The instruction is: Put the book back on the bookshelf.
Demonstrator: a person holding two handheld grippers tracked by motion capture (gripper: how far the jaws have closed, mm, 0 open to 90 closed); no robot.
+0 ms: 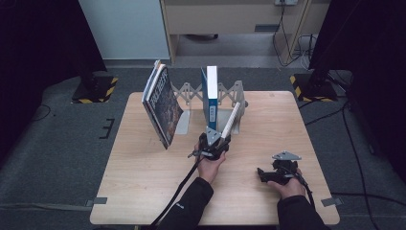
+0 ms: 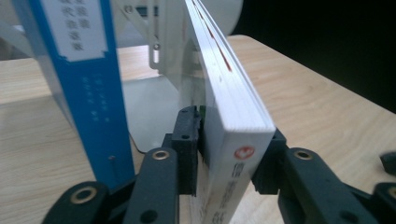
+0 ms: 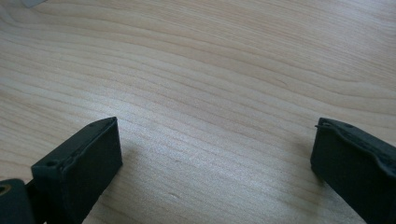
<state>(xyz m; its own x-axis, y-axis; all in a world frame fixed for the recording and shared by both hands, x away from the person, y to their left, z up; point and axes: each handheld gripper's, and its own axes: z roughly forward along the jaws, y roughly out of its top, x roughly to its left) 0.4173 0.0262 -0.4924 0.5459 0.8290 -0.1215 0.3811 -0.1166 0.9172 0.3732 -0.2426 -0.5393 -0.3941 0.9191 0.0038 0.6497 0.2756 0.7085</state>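
Three books in the high view: a dark-covered one (image 1: 162, 105) leaning at the left, a blue-spined book (image 1: 210, 96) standing upright in the pale folding book stand (image 1: 225, 96) at the far middle of the tabletop (image 1: 143, 191), and a white book (image 1: 231, 120) tilted from the stand down toward the near side. Left gripper (image 1: 213, 141) clamped on the near lower end of that white book, just right of the blue one. Right gripper (image 1: 277, 170) resting low at the near right, well apart from the books.

From the left gripper view: jaws of the left gripper (image 2: 224, 154) pinched on the white book (image 2: 233, 130) at its spine end, one pad on each cover, page edges running up and away toward the stand. Blue-spined book (image 2: 100, 102) close by at the left, upright, with a narrow gap between the two. Judged as the step in hand: bringing the white book upright beside the blue one. Best done by pivoting on the far end, keeping the covers parallel to the blue spine, holding the squeeze steady so the pages cannot fan, and watching the gap so the blue book is not knocked over.

From the right gripper view: right gripper (image 3: 212, 154) with jaws spread wide, nothing between them, bare wood below. Free to steady the blue book if needed.
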